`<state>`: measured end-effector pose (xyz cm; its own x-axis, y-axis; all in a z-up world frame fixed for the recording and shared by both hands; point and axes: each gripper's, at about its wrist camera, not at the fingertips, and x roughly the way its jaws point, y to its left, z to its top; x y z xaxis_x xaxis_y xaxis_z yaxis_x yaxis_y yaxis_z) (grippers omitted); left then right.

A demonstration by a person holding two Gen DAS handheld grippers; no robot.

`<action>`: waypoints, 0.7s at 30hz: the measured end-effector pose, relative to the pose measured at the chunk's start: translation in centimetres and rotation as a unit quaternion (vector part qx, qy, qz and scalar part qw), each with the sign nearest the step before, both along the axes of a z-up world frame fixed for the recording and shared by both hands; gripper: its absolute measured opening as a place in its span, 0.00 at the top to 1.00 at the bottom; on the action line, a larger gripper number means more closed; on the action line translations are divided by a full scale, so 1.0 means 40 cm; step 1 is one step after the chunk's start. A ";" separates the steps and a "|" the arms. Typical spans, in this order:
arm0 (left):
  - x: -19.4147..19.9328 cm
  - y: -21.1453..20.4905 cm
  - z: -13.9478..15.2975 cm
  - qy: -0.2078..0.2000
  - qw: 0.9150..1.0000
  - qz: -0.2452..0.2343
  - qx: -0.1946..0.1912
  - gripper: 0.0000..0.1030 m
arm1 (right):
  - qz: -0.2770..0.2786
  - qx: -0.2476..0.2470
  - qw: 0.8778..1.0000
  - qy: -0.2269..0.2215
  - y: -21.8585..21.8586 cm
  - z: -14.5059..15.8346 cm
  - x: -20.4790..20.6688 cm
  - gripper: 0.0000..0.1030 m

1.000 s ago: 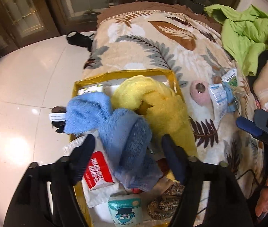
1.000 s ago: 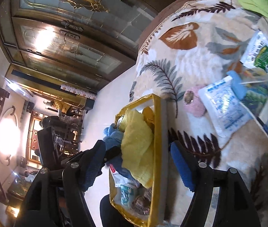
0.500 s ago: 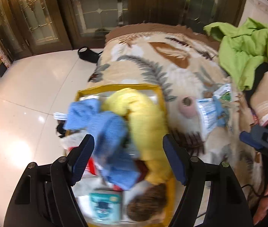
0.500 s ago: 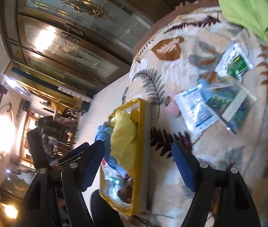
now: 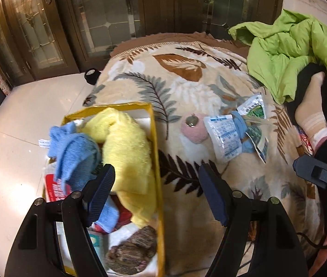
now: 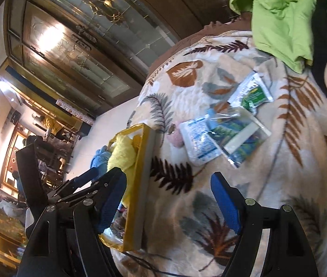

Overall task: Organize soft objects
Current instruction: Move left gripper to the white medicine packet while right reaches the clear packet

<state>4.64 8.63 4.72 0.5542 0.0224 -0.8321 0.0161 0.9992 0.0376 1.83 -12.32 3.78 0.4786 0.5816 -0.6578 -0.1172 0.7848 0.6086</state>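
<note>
both grippers hang wide apart over the leaf-print blanket, nothing between the fingers of the left gripper or the right gripper. the yellow towel and blue towel are piled in the yellow box at the blanket's edge. a pink pouch lies beside a white packet, out on the blanket.

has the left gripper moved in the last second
Yes. The left gripper has pulled back and shifted right: its open fingers framed the fluffy blue towel before; now they straddle the right wall of the yellow cardboard box.
</note>
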 end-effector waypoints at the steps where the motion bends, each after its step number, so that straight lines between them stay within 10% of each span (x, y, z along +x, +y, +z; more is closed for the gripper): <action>1: -0.001 -0.006 -0.002 0.000 1.000 0.000 0.000 0.27 | -0.003 -0.002 1.000 0.000 -0.009 -0.003 -0.001 0.24; 21: 0.016 -0.057 -0.059 0.041 0.999 0.002 -0.025 0.27 | -0.057 0.012 0.998 0.035 -0.144 -0.060 -0.007 0.24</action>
<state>5.30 6.36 2.34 0.4839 -0.0184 -0.8749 0.0123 0.9998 -0.0143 1.54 -18.09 1.39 0.4965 0.5416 -0.6784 0.0159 0.7757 0.6309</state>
